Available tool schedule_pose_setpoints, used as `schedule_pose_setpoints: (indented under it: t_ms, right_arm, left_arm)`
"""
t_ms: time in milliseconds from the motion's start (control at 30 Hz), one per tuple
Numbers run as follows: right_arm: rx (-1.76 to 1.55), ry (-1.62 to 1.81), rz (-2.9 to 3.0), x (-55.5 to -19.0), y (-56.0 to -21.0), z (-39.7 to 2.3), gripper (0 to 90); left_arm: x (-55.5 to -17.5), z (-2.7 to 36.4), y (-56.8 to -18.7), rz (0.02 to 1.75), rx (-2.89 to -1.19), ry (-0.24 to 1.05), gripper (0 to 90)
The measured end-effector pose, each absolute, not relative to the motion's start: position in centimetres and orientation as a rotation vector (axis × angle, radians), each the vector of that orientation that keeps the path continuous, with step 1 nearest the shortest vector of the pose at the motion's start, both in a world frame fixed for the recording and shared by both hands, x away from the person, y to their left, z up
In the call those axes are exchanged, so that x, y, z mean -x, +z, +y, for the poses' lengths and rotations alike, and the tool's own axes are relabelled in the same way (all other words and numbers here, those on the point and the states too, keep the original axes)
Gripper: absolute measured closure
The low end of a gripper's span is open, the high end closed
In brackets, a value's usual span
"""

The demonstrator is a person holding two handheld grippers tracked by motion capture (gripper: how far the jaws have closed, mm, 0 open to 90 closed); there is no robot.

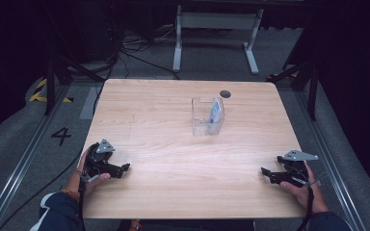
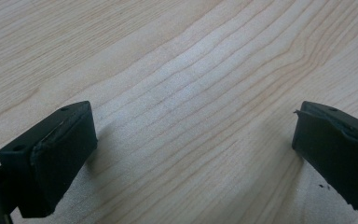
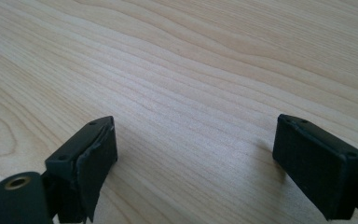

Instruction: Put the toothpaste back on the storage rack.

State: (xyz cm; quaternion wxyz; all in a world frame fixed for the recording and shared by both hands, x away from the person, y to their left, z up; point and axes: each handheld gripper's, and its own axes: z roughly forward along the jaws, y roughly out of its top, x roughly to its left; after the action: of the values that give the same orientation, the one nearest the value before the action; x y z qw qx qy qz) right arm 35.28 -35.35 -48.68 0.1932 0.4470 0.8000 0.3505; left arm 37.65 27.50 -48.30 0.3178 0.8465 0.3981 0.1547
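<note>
While both hands rest low on the wooden worktop [image 1: 173,159] in the high view, the left gripper [image 1: 124,168] lies at the lower left and the right gripper [image 1: 265,173] at the lower right, each well apart from the clear container [image 1: 207,117] standing just above the frame's centre, with a pale blue item [image 1: 215,111] upright inside it against its right wall. In the left gripper view, the left gripper's [image 2: 193,154] jaws stand wide apart over bare wood. In the right gripper view, the right gripper's [image 3: 196,154] jaws likewise gape apart, nothing between them.
</note>
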Motion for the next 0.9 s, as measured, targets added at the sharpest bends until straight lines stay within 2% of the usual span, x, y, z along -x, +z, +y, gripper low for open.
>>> schedule_pose_setpoints:
  t_ms: [900]
  right_arm:
    - [-1.281,0.977,2.22,-35.14,-48.67,-35.56,14.1]
  left_arm:
    - [-37.62,27.39,-48.31,1.072,-2.215,0.409,0.2]
